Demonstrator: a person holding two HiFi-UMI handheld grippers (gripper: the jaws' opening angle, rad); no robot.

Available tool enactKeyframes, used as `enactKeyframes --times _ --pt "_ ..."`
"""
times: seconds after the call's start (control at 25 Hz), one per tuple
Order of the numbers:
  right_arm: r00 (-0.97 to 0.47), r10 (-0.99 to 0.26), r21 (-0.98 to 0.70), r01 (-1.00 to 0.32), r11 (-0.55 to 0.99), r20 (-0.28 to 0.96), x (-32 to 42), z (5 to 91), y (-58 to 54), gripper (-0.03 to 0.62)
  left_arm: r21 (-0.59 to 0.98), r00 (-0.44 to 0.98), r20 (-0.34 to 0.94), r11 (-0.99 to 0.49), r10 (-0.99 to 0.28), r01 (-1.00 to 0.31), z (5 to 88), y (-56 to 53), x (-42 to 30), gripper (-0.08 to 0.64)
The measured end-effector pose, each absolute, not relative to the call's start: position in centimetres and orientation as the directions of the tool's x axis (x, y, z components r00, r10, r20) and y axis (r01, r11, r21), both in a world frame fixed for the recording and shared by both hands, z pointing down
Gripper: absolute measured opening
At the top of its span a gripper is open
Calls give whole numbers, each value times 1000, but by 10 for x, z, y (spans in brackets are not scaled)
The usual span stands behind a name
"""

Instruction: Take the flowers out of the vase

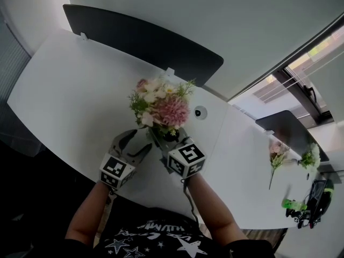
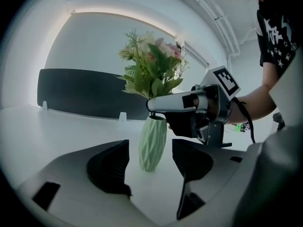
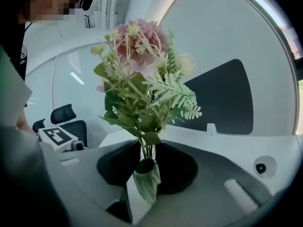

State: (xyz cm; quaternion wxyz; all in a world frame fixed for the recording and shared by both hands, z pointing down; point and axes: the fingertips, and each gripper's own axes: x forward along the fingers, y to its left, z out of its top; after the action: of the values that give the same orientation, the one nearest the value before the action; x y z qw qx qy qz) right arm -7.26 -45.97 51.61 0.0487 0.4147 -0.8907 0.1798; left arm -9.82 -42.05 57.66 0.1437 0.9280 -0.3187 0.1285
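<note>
A pale green ribbed vase (image 2: 152, 145) stands on the white table (image 1: 70, 90), with a bouquet of pink and cream flowers and green leaves (image 1: 161, 109) in it. In the right gripper view my right gripper (image 3: 147, 167) is shut on the flower stems (image 3: 147, 150) just above the vase mouth (image 3: 144, 167). In the head view it (image 1: 164, 141) reaches in from the near side of the vase. My left gripper (image 2: 150, 174) is open, short of the vase, with nothing between its jaws. In the head view the left gripper (image 1: 134, 144) sits to the left of the vase.
Two loose flower sprigs (image 1: 277, 155) (image 1: 309, 157) lie on the table at the far right, by green and dark items (image 1: 301, 206). A dark partition panel (image 1: 140, 42) lines the far table edge. A round grommet (image 1: 200, 112) sits behind the vase.
</note>
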Motion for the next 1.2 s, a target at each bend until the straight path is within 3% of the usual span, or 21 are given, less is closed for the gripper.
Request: enactKeyframes --times 0.12,0.68,0.88,1.2 --pt "-659 -711 -279 -750 599 245 -73 516 -460 94 174 773 323 -769 -546 -616 578 -426 -88 296" --pt "-664 -704 -281 -746 604 250 -73 518 -461 91 96 762 359 -791 -539 -605 596 -443 -70 296" --pt "-665 -702 -282 -746 604 255 -73 517 -461 87 85 770 365 -805 -524 -588 595 -440 -67 248" --pt "-658 -714 -278 -751 599 239 -71 509 -459 81 81 768 372 -806 -521 -586 596 -437 -66 242"
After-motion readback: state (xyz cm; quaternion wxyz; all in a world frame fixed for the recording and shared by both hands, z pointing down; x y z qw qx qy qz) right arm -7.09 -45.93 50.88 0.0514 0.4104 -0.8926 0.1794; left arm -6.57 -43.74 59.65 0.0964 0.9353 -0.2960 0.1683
